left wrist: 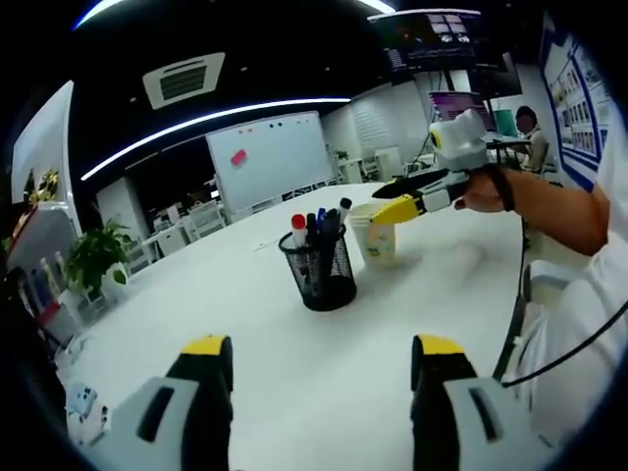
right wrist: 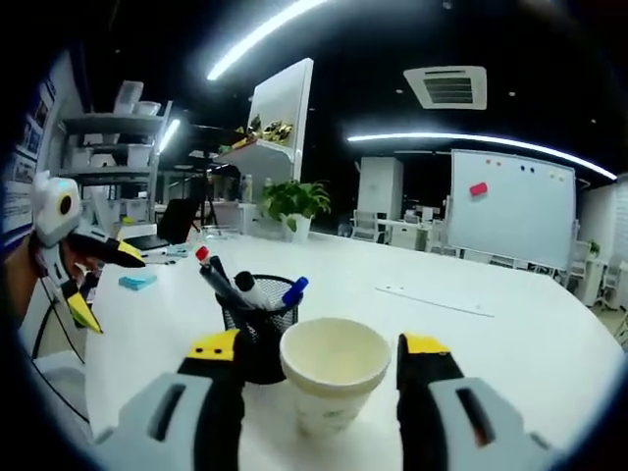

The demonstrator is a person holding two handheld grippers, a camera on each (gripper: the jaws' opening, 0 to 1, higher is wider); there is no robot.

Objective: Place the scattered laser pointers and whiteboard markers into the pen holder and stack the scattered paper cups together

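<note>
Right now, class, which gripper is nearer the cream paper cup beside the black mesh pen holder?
The right gripper: its open jaws flank the cream paper cup. The left gripper hangs back across bare white table, short of the black mesh pen holder.

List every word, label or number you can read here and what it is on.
No text is legible.
Paper cup: its yellowish print, seen in the left gripper view, is too blurred to read.
Wall posters: too small.
Overhead screen: too blurred.
Whiteboard: magnets, no readable writing.
</note>
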